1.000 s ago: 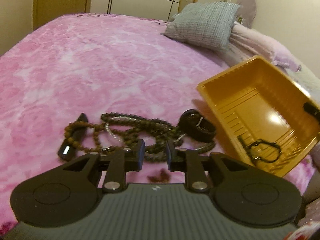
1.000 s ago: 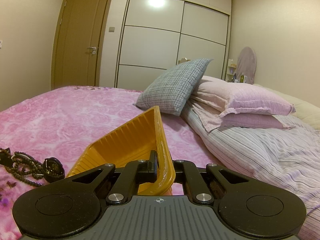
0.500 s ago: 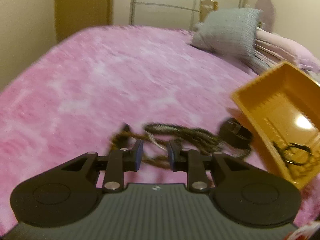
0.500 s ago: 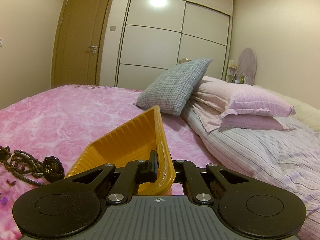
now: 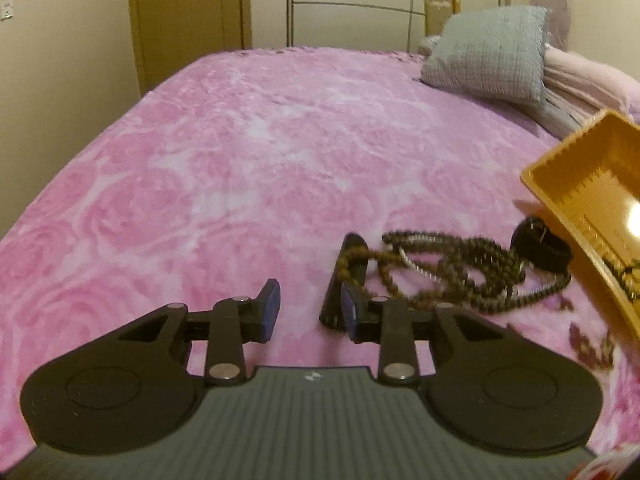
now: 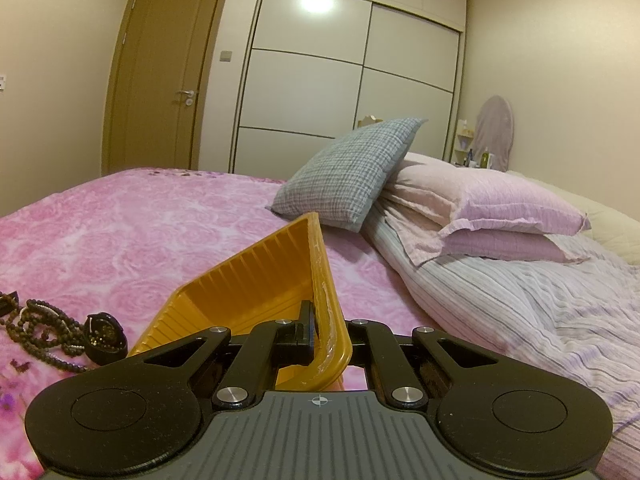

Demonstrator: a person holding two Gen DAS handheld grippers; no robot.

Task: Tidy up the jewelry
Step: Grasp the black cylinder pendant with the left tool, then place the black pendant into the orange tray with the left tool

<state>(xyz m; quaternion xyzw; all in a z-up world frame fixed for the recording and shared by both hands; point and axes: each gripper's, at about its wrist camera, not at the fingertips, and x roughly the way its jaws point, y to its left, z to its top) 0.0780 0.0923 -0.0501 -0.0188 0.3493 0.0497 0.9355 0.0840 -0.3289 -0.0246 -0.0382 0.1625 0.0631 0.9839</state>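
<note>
Two grippers are in your hands, both over a pink bedspread (image 5: pixel 248 152). Your left gripper (image 5: pixel 307 307) points down at the bedspread with its jaws apart and opening; nothing lies between them. Only bare pink fabric shows in the gap. Just beyond its right finger (image 5: pixel 354 312) lies a dark clip (image 5: pixel 345 280), long and narrow, with one end partly hidden behind that finger. A loop of brown beads (image 5: pixel 452 268) is draped over the clip's far end. The rest of the beads lie in a tangled heap to the right of the clip, with a pale metallic strand mixed in. A black watch (image 5: pixel 540 248) rests at the far right end of the heap, touching the beads.

Your right gripper (image 6: pixel 328 332) is clamped on the near rim of an orange tray (image 6: pixel 248 284). One finger sits inside the tray wall and the other outside it. The tray is tilted, with its left side low toward the bedspread and its gripped edge raised. In the left wrist view the tray stands just right of the watch, and a dark item lies inside it, cut off by the frame edge; what it is cannot be told.

Farther back a grey cushion (image 6: pixel 352 172) leans on two pink pillows (image 6: pixel 492 216). Beyond the bed stand a white wardrobe (image 6: pixel 344 80) and a brown door (image 6: pixel 160 76).
</note>
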